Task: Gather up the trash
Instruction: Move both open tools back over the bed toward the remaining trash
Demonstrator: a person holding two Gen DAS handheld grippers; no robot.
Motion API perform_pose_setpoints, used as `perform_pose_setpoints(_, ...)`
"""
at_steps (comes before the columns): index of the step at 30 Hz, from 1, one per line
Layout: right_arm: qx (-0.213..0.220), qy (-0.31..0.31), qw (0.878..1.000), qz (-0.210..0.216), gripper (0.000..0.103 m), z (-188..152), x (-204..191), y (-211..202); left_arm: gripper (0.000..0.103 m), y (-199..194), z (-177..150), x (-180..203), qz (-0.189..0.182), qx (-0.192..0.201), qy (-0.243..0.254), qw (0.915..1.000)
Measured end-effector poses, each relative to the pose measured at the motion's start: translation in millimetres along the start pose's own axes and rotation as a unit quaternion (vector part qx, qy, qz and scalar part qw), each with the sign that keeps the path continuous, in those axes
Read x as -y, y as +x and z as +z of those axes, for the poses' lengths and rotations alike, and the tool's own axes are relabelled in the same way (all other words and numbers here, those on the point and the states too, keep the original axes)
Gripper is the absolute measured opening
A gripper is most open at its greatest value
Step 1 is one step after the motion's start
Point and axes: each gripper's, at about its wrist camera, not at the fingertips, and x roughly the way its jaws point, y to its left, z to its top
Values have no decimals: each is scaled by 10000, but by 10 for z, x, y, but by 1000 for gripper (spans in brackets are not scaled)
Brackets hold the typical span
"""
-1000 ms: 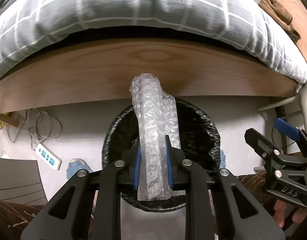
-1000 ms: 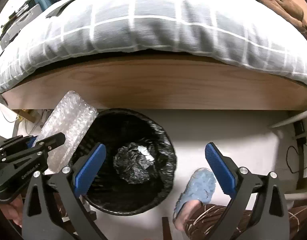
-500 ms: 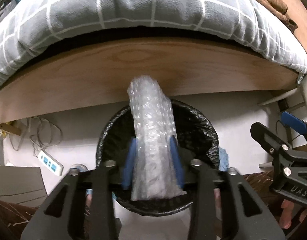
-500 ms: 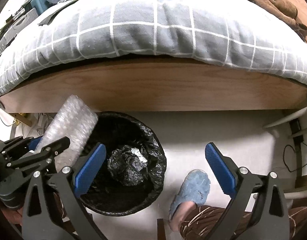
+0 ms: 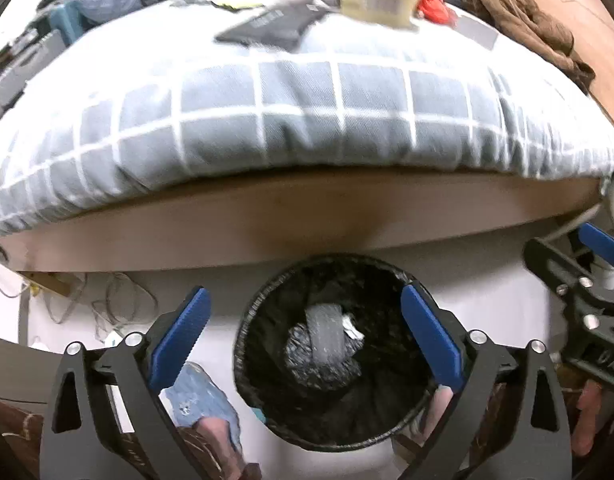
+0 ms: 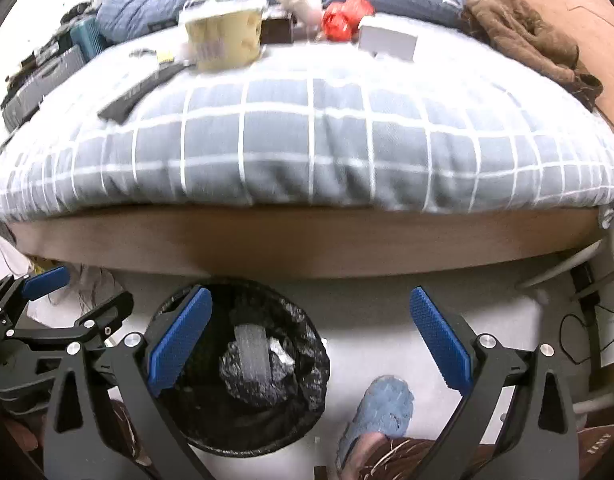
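Hovering over the bin: both grippers spread wide and empty, the bubble wrap roll (image 5: 325,330) lying inside the trash bin (image 5: 407,280).

The left gripper (image 5: 303,338) hangs directly above the bin mouth, jaws fully apart and holding nothing, a pose that suits a drop into the black liner; the roll rests on crumpled dark trash at the bottom, clear of the rim. The right gripper (image 6: 311,338) stands beside it, equally wide and empty, apparently free for the next pick. On the checked duvet (image 6: 307,140) above the wooden bed frame (image 6: 307,240) lie a pale tub (image 6: 223,42), a red object (image 6: 345,16) and a white box (image 6: 387,42), likely further trash; the bed edge overhangs the bin, and a blue slipper (image 6: 383,408) sits just beside it.
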Motion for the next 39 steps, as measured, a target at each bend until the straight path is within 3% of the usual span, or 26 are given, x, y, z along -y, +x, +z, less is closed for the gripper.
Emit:
perform_pose_setpoints(20, 961, 23, 9954, 48, 95, 581, 118, -556, 96, -630, 653, -287, -69, 847, -207, 9962)
perform_pose_setpoints(39, 1435, 193, 9894, -137, 95, 1298, 365, -448, 96, -519, 1476, -415, -79, 1173, -123, 9930)
